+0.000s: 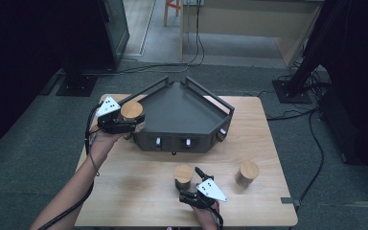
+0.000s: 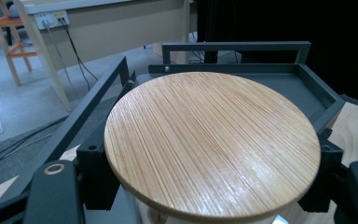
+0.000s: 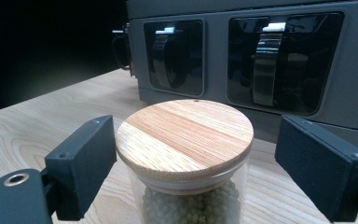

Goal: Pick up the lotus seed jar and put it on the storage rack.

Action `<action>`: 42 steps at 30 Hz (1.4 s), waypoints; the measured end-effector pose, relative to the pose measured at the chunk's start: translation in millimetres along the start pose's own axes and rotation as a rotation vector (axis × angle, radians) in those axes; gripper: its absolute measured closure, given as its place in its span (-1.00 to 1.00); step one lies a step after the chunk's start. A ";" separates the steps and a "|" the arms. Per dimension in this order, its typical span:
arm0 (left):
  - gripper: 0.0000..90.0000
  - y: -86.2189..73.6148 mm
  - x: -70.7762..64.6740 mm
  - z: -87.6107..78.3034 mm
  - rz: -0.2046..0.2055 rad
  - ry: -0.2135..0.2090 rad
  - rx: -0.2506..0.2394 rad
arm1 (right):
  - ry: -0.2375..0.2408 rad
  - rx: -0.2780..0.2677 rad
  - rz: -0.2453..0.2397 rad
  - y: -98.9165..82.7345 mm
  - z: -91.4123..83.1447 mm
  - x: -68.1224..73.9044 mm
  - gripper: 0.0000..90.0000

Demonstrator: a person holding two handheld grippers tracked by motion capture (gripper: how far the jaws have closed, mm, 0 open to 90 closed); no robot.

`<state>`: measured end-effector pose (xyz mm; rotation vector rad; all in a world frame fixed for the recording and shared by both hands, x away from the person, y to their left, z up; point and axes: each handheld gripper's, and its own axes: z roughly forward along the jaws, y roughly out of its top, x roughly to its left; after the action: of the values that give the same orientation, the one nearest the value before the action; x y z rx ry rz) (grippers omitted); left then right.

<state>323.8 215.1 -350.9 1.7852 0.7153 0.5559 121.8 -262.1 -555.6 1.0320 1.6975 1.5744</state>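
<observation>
**Jars Going Onto the Grey Rack**

High view: The left claw (image 1: 124,122) pinches a jar with a wooden lid (image 1: 132,111) at the left edge of the dark grey rack (image 1: 182,115). The rack's tray looks empty, so I think no jar is in place yet. The right claw (image 1: 191,184) is spread beside a second jar (image 1: 183,176) on the table (image 1: 139,191). A third jar (image 1: 247,173) stands to the right, apart from both.

Left gripper view: The held jar's round wooden lid (image 2: 212,144) sits between the black jaws, just in front of the rack's rail (image 2: 235,45). I cannot see what is inside it.

Right gripper view: The jaws stand wide on both sides of the second jar (image 3: 186,154), not touching it. Small green beans (image 3: 191,205) fill this glass jar. All three jars seem left to place.
</observation>
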 end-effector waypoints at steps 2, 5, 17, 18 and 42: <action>-0.45 1.5 -0.1 1.3 0.006 0.008 0.001 | 0.000 0.000 0.000 -0.1 -0.1 -0.1 -0.73; -0.45 1.7 2.0 3.0 -0.010 0.013 -0.008 | 0.000 0.000 0.002 -0.1 -0.2 0.0 -0.73; -0.45 2.5 -1.1 17.8 -0.013 0.024 -0.003 | 0.001 -0.005 0.005 -0.8 -0.4 -0.2 -0.73; -0.45 3.0 -1.2 19.4 -0.015 0.024 -0.001 | 0.001 -0.005 0.005 -0.9 -0.5 -0.3 -0.73; -0.45 2.9 -0.5 48.5 -0.036 0.042 0.002 | 0.006 -0.008 0.005 -1.5 -1.1 -1.2 -0.73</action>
<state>356.9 181.6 -363.1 1.7629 0.7759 0.5699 121.2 -263.6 -557.1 1.0289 1.6921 1.5882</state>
